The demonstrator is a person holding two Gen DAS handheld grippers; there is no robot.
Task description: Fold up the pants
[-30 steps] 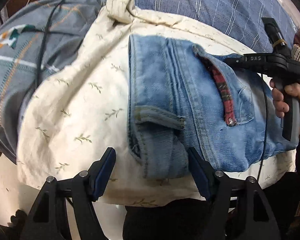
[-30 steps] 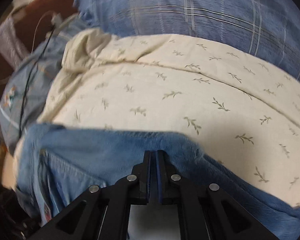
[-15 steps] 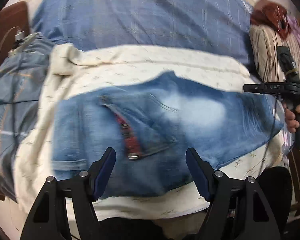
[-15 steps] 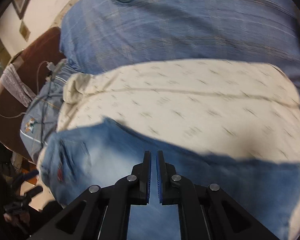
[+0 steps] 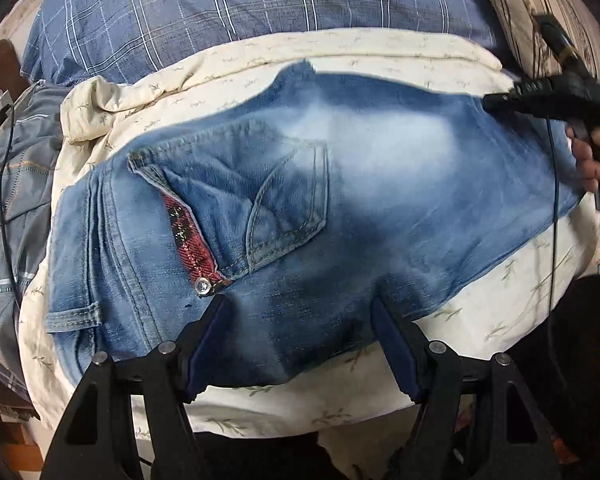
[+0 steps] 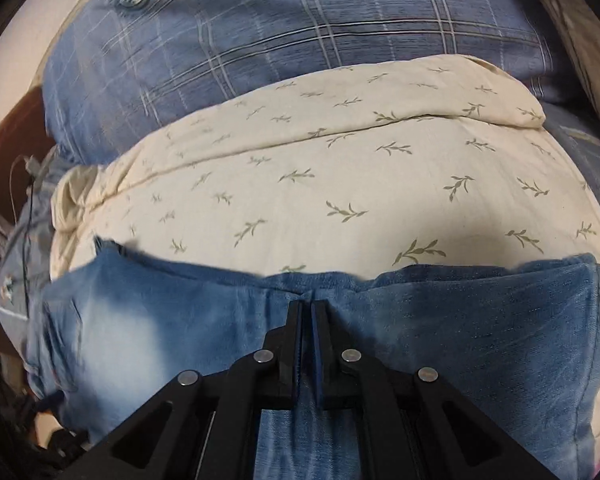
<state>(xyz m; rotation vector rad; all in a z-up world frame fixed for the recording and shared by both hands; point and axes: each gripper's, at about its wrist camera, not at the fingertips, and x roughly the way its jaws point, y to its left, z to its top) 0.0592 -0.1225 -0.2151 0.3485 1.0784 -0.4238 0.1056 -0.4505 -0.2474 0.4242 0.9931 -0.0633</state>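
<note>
Denim pants (image 5: 308, 216) lie spread across a cream leaf-print sheet (image 5: 236, 64), filling the centre of the left wrist frame from the left edge to the right edge. The waistband end sits at the left of that frame, with a back pocket (image 5: 288, 204) at centre and a red plaid lining strip (image 5: 190, 240) ending at a metal snap (image 5: 202, 286) just below and left of the pocket. The left gripper (image 5: 300, 344) occupies the bottom of the frame; its blue-padded fingers (image 5: 206, 344) are spread wide, one at lower left and one at lower right, over the near edge of the denim with no cloth pinched between them. In the right wrist view the right gripper (image 6: 307, 320) sits at bottom centre with its fingers (image 6: 294, 344) pressed nearly together, only a thin slit between the pads, over the far edge of the pants (image 6: 460, 328); whether cloth is caught in the slit cannot be told. The same gripper appears at the upper right of the left wrist frame, its tips at the denim edge, held by a hand (image 5: 590, 152). A blue plaid cover (image 6: 300, 40) fills the top of both frames, and a black cable (image 5: 4, 184) runs down the left edge of the left wrist frame
</note>
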